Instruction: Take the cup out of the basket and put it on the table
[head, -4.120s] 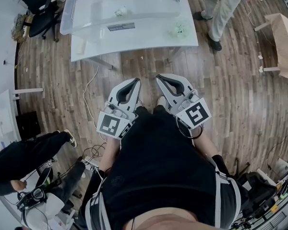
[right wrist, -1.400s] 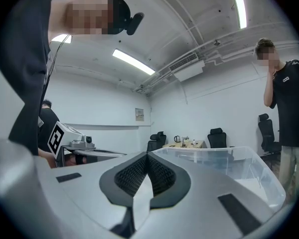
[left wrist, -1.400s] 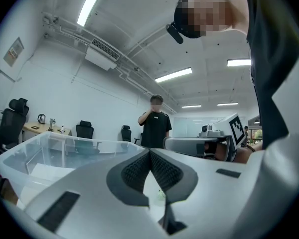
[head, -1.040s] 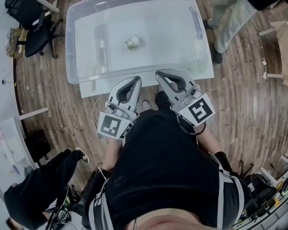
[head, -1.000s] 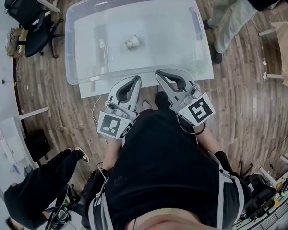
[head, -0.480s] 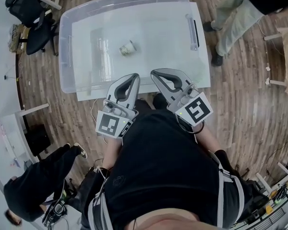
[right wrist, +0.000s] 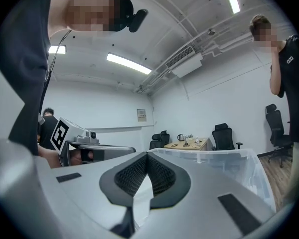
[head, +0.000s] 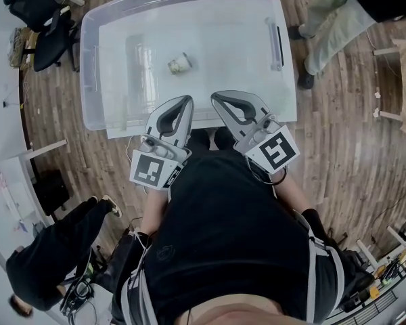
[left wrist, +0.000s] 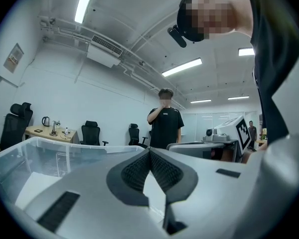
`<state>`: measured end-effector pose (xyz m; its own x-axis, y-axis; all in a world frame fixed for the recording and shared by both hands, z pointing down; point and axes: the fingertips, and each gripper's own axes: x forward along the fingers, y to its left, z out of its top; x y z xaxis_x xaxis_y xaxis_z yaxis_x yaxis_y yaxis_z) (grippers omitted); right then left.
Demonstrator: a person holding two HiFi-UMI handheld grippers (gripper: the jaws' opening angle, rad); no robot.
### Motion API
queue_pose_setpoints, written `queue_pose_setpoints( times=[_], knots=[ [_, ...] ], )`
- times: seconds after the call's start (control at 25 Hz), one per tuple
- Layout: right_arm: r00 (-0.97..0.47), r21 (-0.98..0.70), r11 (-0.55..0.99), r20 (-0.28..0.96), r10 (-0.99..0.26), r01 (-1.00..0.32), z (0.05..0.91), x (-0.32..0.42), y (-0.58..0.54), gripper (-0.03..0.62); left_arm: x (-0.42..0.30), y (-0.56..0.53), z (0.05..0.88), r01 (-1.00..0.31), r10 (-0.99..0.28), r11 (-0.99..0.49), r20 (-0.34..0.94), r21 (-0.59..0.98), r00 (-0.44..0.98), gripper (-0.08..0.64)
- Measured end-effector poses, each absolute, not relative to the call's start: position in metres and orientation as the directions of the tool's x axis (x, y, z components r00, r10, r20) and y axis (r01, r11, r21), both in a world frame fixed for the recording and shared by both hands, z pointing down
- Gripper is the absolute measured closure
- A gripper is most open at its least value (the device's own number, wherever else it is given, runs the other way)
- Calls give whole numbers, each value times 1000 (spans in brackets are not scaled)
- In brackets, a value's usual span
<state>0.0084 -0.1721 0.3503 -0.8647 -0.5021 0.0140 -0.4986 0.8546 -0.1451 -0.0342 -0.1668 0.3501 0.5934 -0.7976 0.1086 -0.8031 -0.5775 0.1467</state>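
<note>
**At the desk [head: 289,103] edge — cup [head: 179,63] lying in the basket [head: 86,59]**

Inside the clear plastic basket that covers most of the white desk, the pale cup lies on its side on the floor, near the middle. It is well apart from both tools. The left hand-held gripper [head: 186,100] and the right hand-held gripper [head: 215,97] sit side by side at the near rim, tips pointing toward the basket. Each gripper's own view shows its ribbed pads pressed together at the tip with nothing between them — both are closed and empty. An office chair [head: 47,26] stands on the wooden floor [head: 338,154] left of the desk, and a person in light trousers [head: 325,26] stands at its far right corner.
</note>
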Motion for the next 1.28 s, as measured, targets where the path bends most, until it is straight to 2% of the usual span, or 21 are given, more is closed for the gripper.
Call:
queue_pose_setpoints(
  times=[0.72, 1.08, 1.28],
  knots=[
    [-849, -160, 834, 131, -513, -528, 371, -34, -209, 575, -85, -194, 351, -786, -785, -597, 89, 161, 614, 541],
    [-849, -129, 860, 282, -446, -494, 409, -55, -252, 574, -106, -209, 354, -786, -786, -593, 87, 173, 612, 541],
    [-846, -117, 881, 360, -393, -458, 436, -71, -269, 518, -120, -220, 358, -795, -794, -581, 96, 174, 600, 541]
  ],
)
